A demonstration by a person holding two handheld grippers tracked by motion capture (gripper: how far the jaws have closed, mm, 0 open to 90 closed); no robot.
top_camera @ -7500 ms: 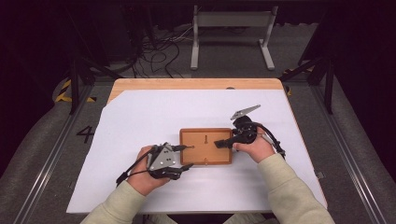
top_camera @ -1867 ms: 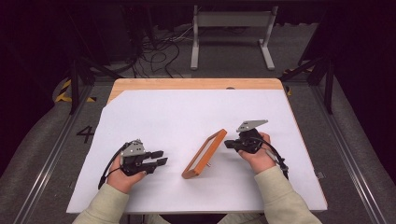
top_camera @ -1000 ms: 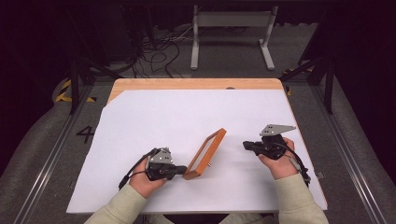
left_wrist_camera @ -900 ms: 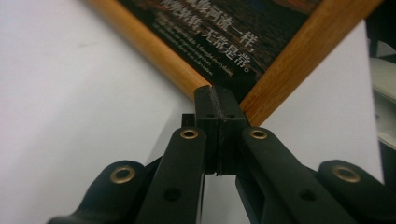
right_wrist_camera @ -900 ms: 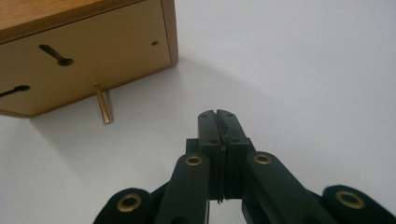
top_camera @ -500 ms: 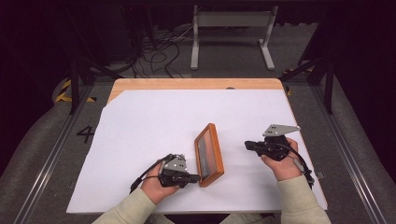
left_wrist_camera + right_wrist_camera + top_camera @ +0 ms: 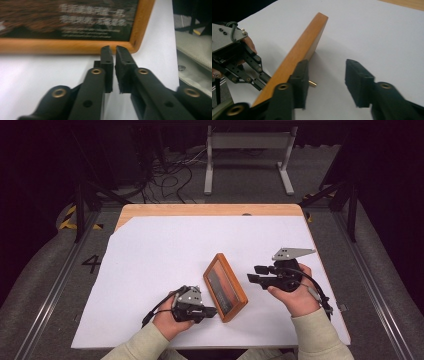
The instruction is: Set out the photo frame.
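A wooden picture frame (image 7: 225, 287) leans on its long edge on the white table sheet (image 7: 150, 255), its dark picture side facing left and up. My left gripper (image 7: 212, 311) lies at the frame's near corner. In the left gripper view its jaws (image 7: 114, 53) have just been opening and stand a narrow slit apart. Nothing is between them, and the frame's rim (image 7: 75, 47) is right at their tips. My right gripper (image 7: 252, 275) hovers just right of the frame. Its jaws (image 7: 325, 72) have just been opening and stand wide, with the frame's back edge (image 7: 304, 47) beside one finger.
A small brass peg (image 7: 312, 83) sticks out from the frame's back. The left gripper (image 7: 234, 57) shows behind the frame in the right gripper view. A wooden table edge (image 7: 210, 210) runs along the far side. Cables and a metal stand (image 7: 247, 150) lie on the floor beyond.
The frame, tilted up from lying flat, now leans with its picture side showing. My left gripper has come to its near corner. My right gripper has let go, opened wide and risen slightly.
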